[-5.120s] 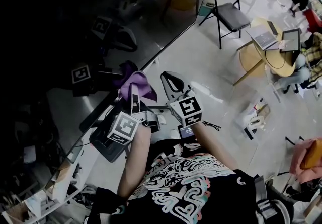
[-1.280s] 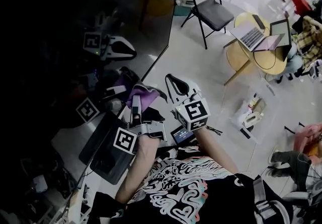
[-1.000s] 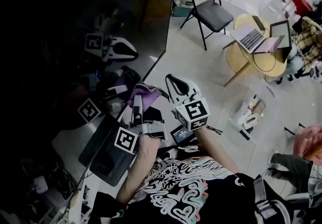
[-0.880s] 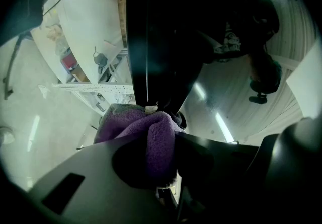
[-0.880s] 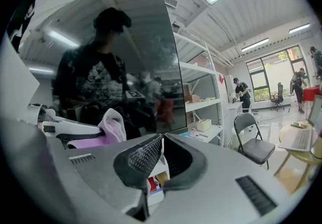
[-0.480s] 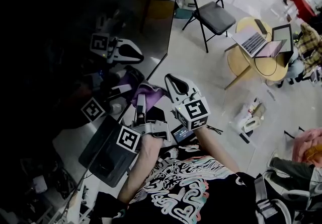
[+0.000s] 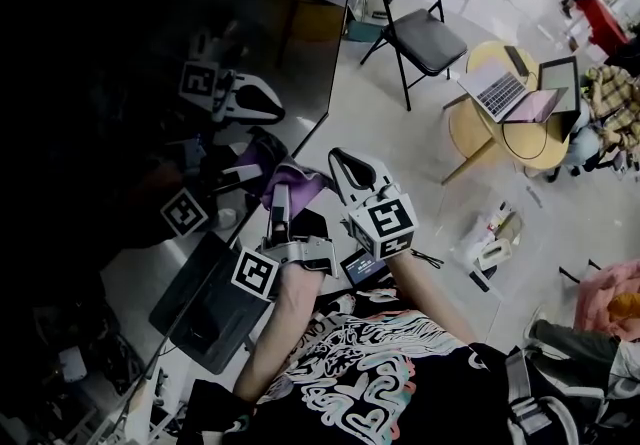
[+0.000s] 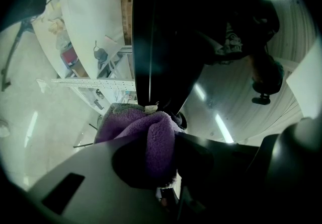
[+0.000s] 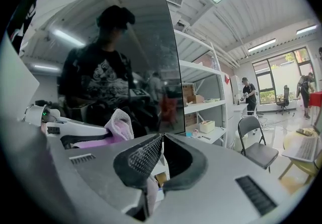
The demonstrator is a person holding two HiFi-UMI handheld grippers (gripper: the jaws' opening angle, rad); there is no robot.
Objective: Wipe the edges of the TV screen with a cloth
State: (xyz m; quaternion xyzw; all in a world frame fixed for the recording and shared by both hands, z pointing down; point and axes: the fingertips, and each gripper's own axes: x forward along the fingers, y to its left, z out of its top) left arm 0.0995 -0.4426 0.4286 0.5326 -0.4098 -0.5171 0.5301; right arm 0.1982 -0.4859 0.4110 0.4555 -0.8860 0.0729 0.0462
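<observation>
The TV screen (image 7: 150, 33) fills the left side of the head view as a wide dark pane, and its lower border runs aslant towards the person. The left tool (image 7: 280, 195) reaches up to that border not far from the screen's lower right corner. Its jaws are clamped on a purple cloth (image 8: 143, 135), which bulges out between them. In the left gripper view the front fold of the cloth touches the thin dark rim of the screen, and the rim rises straight up from the cloth. The right tool (image 9: 162, 138) hangs just beside the left one, on the side away from the screen and clear of the glass. Its jaws are drawn together with the tips meeting, and they have hold of nothing. Its marker cube (image 7: 385, 221) faces up towards the head camera. In the right gripper view the screen stands to the left as a dark mirror. It reflects a person in a black printed shirt, and the cloth shows pale pink low against the glass. Well apart from the screen, on the pale floor (image 7: 400, 133) beyond its right edge, stands a black folding chair (image 7: 428, 21). Farther out from the screen than the chair is a round wooden desk (image 7: 500, 123) with open laptops (image 7: 500, 88) on it.
</observation>
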